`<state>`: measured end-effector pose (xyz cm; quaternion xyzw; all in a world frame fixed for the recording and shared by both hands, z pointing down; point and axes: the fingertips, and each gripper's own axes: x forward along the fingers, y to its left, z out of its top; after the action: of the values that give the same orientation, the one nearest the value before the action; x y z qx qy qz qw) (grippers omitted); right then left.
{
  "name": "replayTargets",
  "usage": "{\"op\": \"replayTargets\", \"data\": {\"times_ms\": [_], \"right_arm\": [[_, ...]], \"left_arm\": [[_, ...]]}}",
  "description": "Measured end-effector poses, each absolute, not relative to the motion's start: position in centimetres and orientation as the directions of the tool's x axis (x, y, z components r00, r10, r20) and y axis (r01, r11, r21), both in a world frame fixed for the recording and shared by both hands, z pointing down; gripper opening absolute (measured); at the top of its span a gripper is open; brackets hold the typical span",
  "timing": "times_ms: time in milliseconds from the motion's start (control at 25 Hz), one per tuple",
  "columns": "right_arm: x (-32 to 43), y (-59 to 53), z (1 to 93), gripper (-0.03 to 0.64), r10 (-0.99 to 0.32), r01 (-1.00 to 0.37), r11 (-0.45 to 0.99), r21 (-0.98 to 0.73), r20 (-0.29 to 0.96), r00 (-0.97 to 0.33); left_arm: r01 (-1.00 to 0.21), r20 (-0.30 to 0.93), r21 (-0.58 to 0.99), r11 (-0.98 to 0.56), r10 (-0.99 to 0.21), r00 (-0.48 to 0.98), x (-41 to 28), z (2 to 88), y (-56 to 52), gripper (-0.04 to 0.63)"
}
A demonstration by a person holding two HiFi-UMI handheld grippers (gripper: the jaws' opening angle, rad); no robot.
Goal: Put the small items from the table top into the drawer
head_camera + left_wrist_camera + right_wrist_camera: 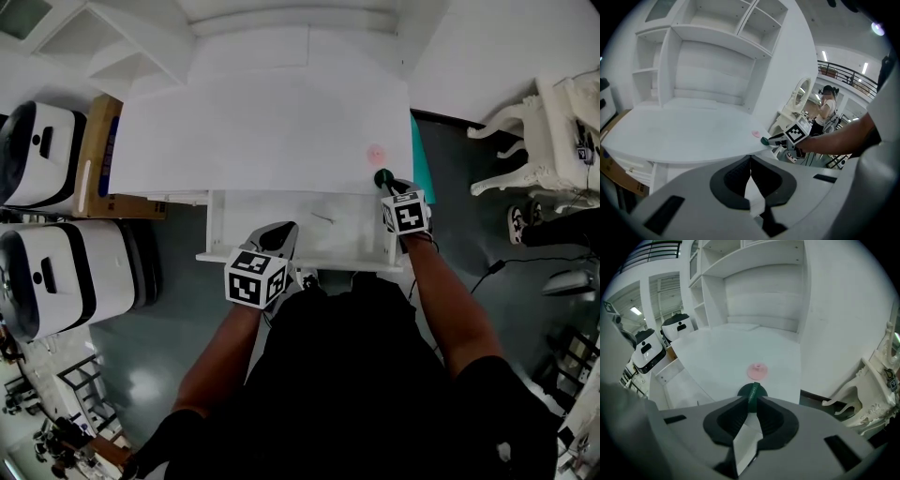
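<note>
A small dark green disc point(751, 391) is pinched on edge between the jaws of my right gripper point(751, 401). That gripper point(386, 185) hangs at the white table top's point(262, 131) front right edge, beside the open drawer point(281, 258). A pink round item point(376, 155) lies on the table just beyond the disc, and it also shows in the right gripper view point(758, 371). My left gripper point(280, 236) is over the drawer's front, shut with nothing in it point(750, 160). A thin dark mark point(322, 218) lies on the drawer floor.
Two white and black machines point(42, 155) point(61, 277) and a cardboard box point(98, 159) stand left of the table. White ornate furniture point(548, 131) is at the right. White shelves point(712, 51) rise behind the table top. A person point(827, 110) stands far off.
</note>
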<state>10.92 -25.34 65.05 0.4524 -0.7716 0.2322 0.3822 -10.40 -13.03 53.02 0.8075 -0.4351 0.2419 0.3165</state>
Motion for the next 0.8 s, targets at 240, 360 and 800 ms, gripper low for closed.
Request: {"op": "replayTargets", "data": {"times_ms": [240, 360, 800], "right_arm": [[10.72, -25.41, 65.47, 0.064, -0.505, -0.880, 0.474, -0.040, 0.806, -0.309], [10.52, -25.32, 64.98, 0.072, -0.510, -0.881, 0.468, -0.066, 0.794, -0.330], [10.34, -25.42, 65.59, 0.077, -0.481, -0.890, 0.448, -0.084, 0.816, -0.319]], "left_arm": [[-0.866, 0.667, 0.305, -0.396, -0.561, 0.491, -11.02, 53.12, -12.91, 0.011], [-0.866, 0.666, 0.306, -0.395, -0.561, 0.491, -10.98, 53.13, -12.75, 0.011], [-0.864, 0.661, 0.303, -0.402, -0.564, 0.495, -10.99, 52.82, -12.47, 0.011]]}}
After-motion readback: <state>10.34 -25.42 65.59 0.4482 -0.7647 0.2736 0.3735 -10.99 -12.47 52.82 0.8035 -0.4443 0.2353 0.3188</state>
